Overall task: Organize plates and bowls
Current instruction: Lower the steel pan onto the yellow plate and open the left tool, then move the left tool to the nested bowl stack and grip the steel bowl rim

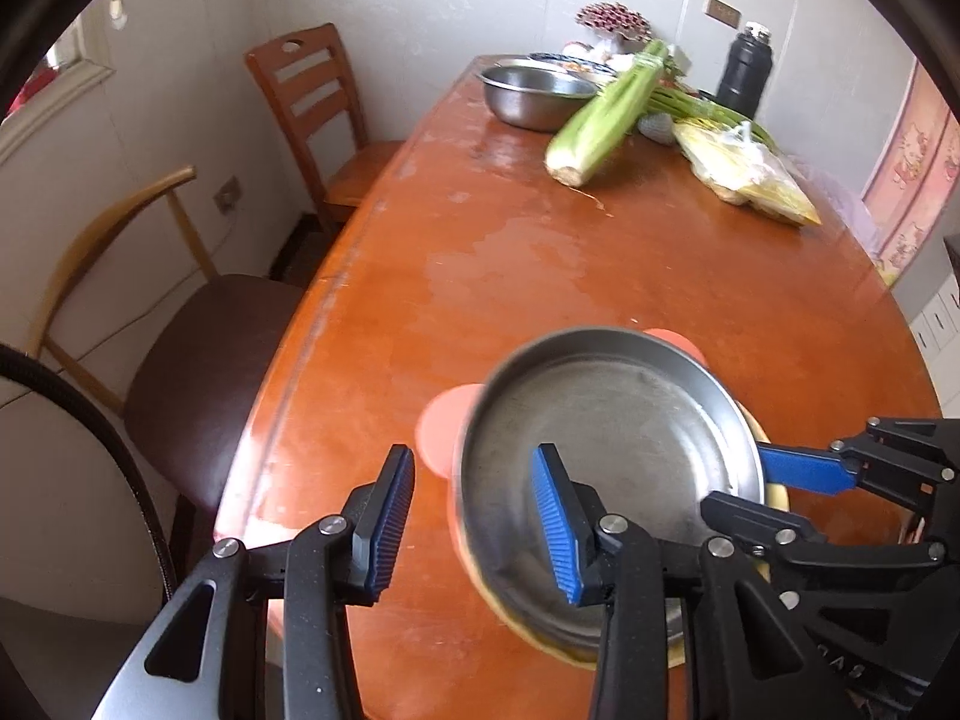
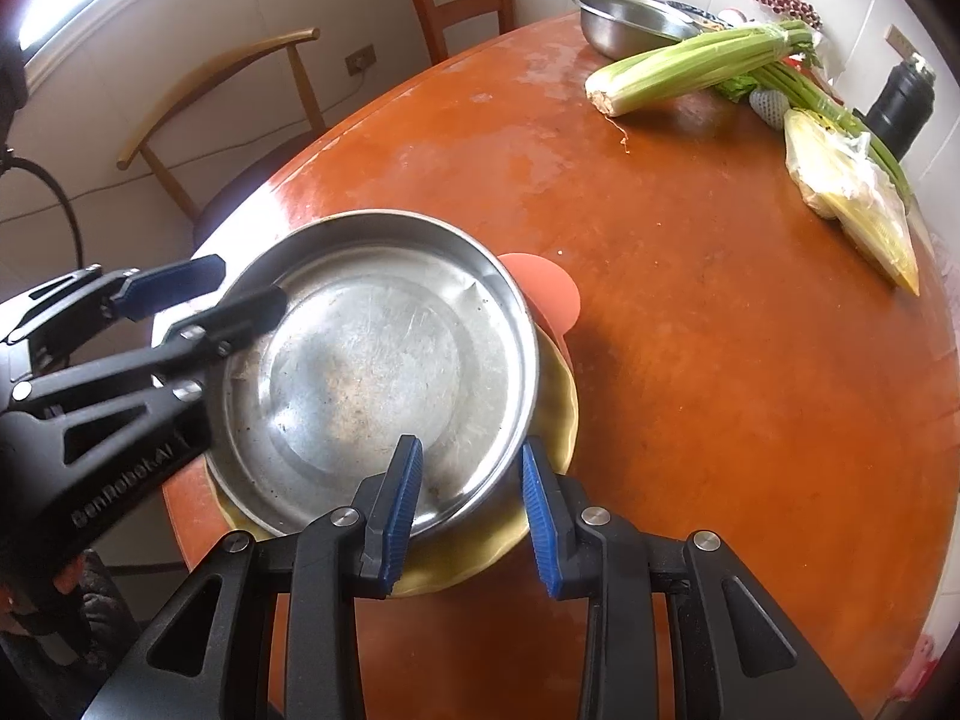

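1. Left wrist view. Steel plate (image 1: 606, 420) sits at lower centre-right of the frame, stacked on a yellow plate (image 1: 777, 495) whose edge peeks out at its right and lower rim; a pink mat (image 1: 441, 426) shows to its left and upper right.
2. Left gripper (image 1: 474, 525) at bottom centre: one blue pad outside the plate's left rim, the other over the plate's inside. The rim lies between the jaws; I cannot tell whether the pads press on it.
3. Right gripper (image 1: 774, 483) enters from the right edge, its blue finger lying along the plate's right rim.
4. Upper part of the frame: steel bowl (image 1: 534, 96), celery (image 1: 606, 114), a bag of yellow food (image 1: 744, 174), black flask (image 1: 744, 69) on the orange-brown bench (image 1: 510, 240). Two chairs at left.
5. Right wrist view. Steel plate (image 2: 384, 372) at centre-left, on the yellow plate (image 2: 552, 414), near the bench's (image 2: 720, 330) left edge.
6. Right gripper (image 2: 474, 516) at bottom centre pinches the steel plate's near rim: one pad inside the plate, one outside, closed on the wall.
7. Left gripper (image 2: 252, 285) comes in from the left edge, one finger inside the rim, the blue one outside.
8. Celery (image 2: 690, 69), steel bowl (image 2: 630, 27) and flask (image 2: 903, 105) lie upper right.
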### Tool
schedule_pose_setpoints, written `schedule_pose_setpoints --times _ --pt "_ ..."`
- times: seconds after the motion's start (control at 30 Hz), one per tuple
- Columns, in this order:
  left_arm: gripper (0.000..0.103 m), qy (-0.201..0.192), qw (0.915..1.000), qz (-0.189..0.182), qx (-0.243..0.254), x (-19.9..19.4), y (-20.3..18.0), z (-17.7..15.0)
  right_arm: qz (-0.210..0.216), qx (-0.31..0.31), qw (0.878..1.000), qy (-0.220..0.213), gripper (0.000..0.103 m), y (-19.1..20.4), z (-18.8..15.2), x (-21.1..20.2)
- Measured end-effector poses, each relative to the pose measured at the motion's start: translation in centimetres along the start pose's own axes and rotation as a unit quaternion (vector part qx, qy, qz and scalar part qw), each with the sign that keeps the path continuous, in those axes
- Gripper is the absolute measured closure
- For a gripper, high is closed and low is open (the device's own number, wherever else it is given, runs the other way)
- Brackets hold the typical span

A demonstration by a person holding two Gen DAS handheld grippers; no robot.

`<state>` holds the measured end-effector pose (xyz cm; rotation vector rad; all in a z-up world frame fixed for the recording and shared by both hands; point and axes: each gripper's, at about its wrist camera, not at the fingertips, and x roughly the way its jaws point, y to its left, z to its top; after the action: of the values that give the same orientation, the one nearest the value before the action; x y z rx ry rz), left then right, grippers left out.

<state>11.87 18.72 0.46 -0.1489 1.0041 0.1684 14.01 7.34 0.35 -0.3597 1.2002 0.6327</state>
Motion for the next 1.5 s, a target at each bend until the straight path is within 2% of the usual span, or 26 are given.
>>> schedule_pose_setpoints --times 0.13,0.3,0.47,0.7,0.9,1.03,1.5 --pt "0.052 -0.002 0.9997 -0.011 -0.02 -0.4 1.1 -0.1 -0.002 -0.002 1.0 0.0 0.068 0.1 -0.1 0.0" --pt "0.051 0.013 0.9991 -0.03 -0.027 0.3 1.2 -0.6 0.003 0.004 1.0 -0.002 0.068 -0.1 -0.2 -0.4" --pt "0.051 0.014 0.9992 -0.029 -0.023 0.2 0.5 -0.8 0.01 0.018 0.999 -0.03 0.068 -1.0 -0.7 -2.7" --pt "0.049 -0.006 0.9994 -0.031 -0.011 -1.8 -0.9 -1.0 0.016 0.046 0.996 -0.078 0.066 -3.3 -2.1 -7.1" --pt "0.046 -0.029 0.9983 -0.049 0.013 -4.1 -3.7 -1.2 0.005 0.078 0.989 -0.123 0.061 -6.1 -4.7 -10.8" --pt "0.044 -0.041 0.9972 -0.054 0.031 -5.5 -6.0 -1.2 -0.006 0.096 0.985 -0.144 0.05 -7.8 -6.8 -12.4" --pt "0.039 -0.055 0.9916 -0.071 0.093 -7.4 -15.4 -2.4 -0.01 0.142 0.97 -0.199 0.045 -13.7 -13.1 -15.9"
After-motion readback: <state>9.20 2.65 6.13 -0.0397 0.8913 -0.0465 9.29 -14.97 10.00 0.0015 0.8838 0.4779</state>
